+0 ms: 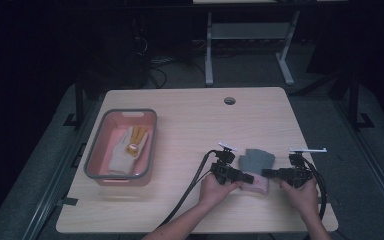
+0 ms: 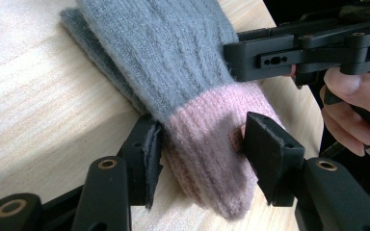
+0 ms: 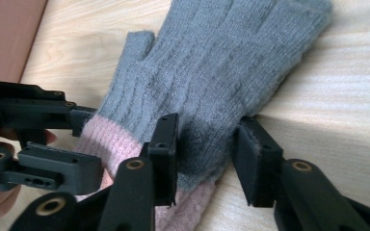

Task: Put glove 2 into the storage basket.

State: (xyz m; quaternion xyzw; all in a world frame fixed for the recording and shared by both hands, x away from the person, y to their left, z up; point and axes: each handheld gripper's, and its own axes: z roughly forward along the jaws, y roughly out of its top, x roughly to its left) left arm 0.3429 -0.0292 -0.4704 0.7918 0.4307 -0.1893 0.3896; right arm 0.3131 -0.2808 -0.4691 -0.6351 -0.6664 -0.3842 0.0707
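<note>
Surroundings: a wooden table [image 1: 190, 125] carries a pink basin with a grey rim [image 1: 96, 145] at about 9 o'clock from table centre, well apart from the work. Inside it lies a cream glove with yellow fingers [image 1: 127, 147]. A round cable hole [image 1: 229, 100] sits at 12 o'clock near the far edge. Nothing stands between the grippers and the item in hand.

Item in hand: a grey knitted glove with a pink cuff [image 1: 258, 165] lies flat on the table at roughly 5 o'clock from centre, fingers pointing to the far edge, cuff toward the person.

Left gripper [image 1: 245, 176]: enters from the glove's 9 o'clock side. In the left gripper view [image 2: 200, 144] its jaws stand part-way apart, one on each side of the pink cuff; both pads meet the knit, and the cuff bunches between them.

Right gripper [image 1: 266, 173]: enters from 3 o'clock. In the right gripper view [image 3: 204, 144] its jaws straddle the grey edge of the glove just above the cuff, pads against the fabric on both sides. Neither view shows the glove raised off the table.
</note>
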